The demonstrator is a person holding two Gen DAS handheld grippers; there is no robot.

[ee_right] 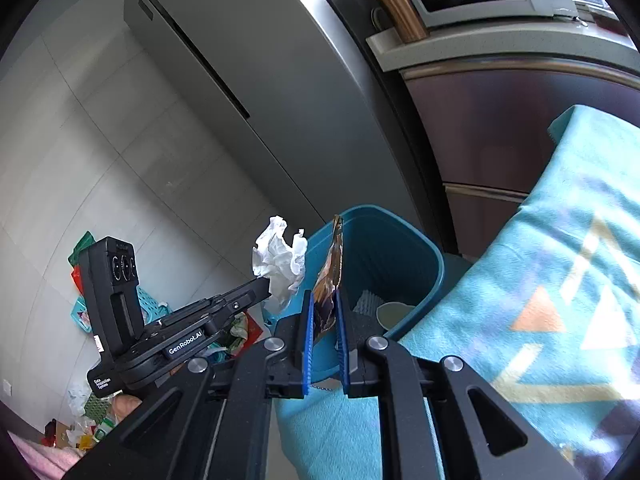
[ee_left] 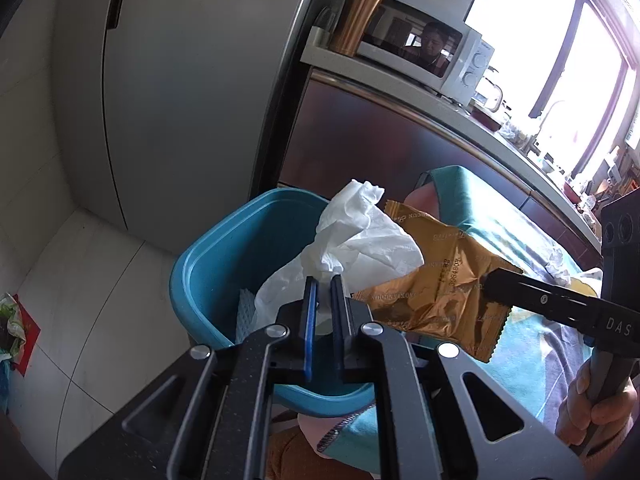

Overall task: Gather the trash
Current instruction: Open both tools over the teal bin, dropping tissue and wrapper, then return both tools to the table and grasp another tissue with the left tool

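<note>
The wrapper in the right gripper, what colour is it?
Shiny gold-bronze with small printed lettering; the wrapper shows best in the left wrist view.

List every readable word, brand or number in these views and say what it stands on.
"DAS": on the right gripper arm, left wrist view.
"GenRobot.AI": on the left gripper body, right wrist view.
"Data Acquisition System": small label on the same body, barely legible.
"398480": seemingly, a stamped code on the gold wrapper; its repeated brand print is unreadable.
Microwave dial markings: too small.

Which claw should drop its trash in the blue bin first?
Probably the left claw: its white tissue hangs over the blue bin. The right claw pinches the gold wrapper nearer the rim.
</note>
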